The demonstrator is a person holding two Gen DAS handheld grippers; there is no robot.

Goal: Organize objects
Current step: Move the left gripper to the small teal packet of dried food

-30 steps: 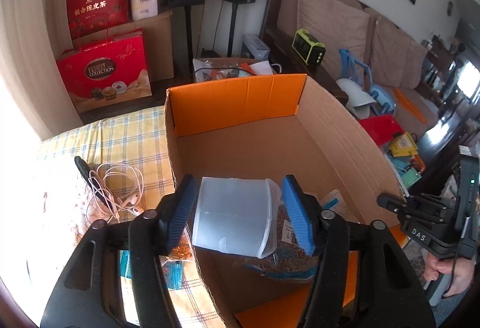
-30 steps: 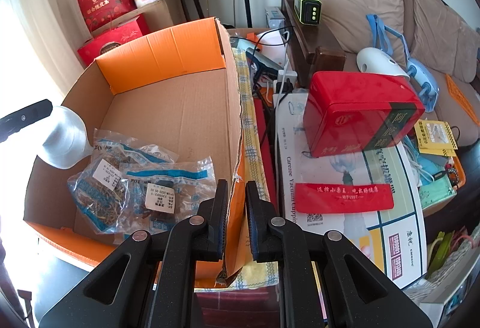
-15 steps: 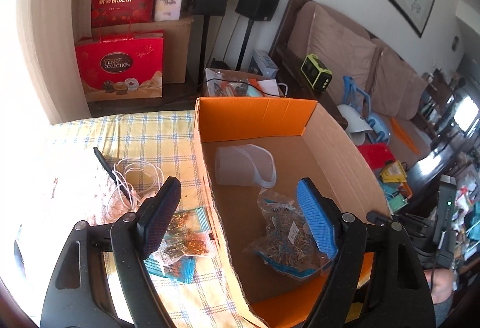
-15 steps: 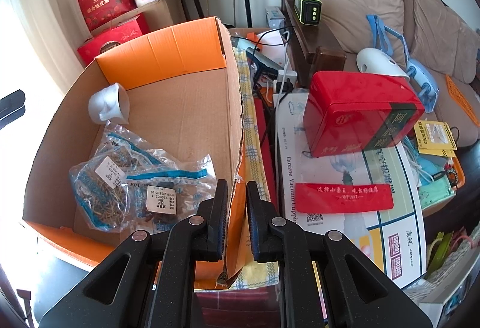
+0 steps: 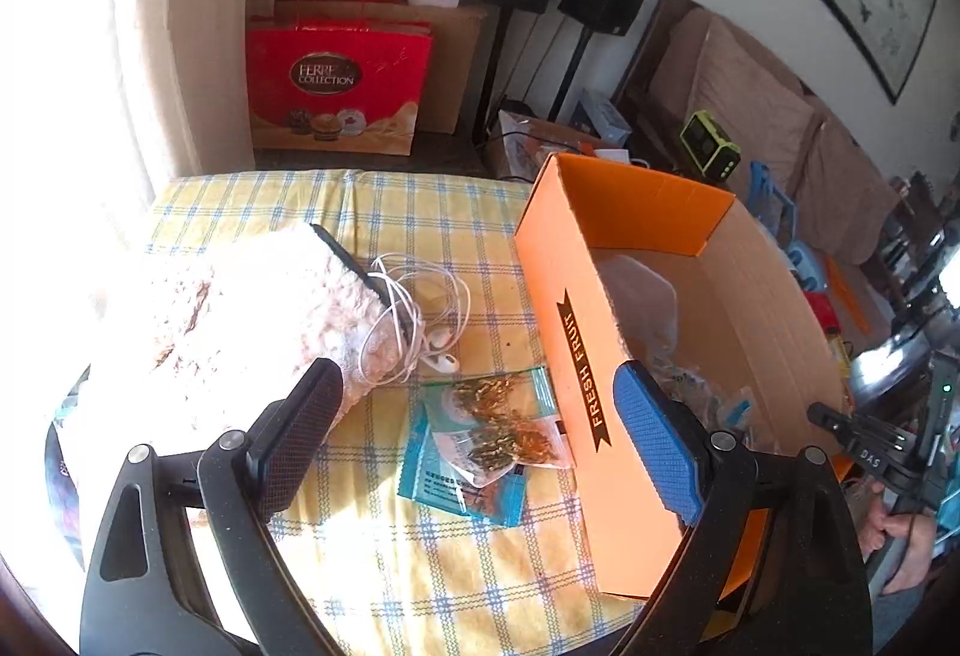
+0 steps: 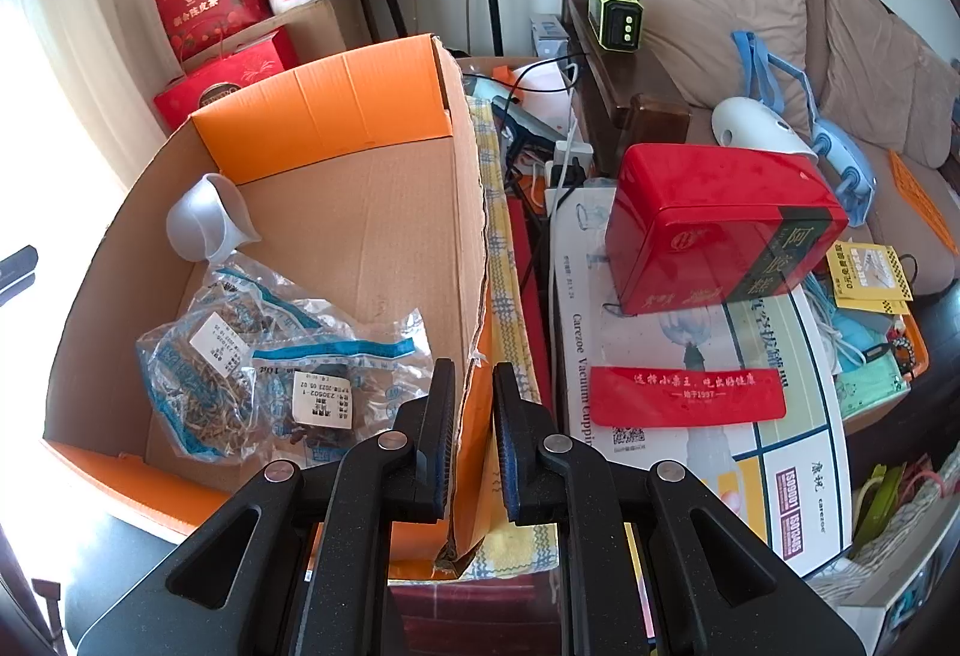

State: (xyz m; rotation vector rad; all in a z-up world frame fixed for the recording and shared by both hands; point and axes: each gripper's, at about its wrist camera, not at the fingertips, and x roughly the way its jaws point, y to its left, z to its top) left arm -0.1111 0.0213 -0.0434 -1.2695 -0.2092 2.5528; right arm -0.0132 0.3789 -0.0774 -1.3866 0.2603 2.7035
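Left wrist view: left tongs point(image 5: 474, 434) gape wide above a bag point(image 5: 498, 428) near the box point(image 5: 576, 332); right tongs point(image 6: 473, 440) pinch the box's right wall.

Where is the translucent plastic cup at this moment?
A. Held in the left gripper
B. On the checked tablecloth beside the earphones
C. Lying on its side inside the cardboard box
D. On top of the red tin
C: the cup lies tipped over in the far corner of the cardboard box, while the left gripper is open and empty.
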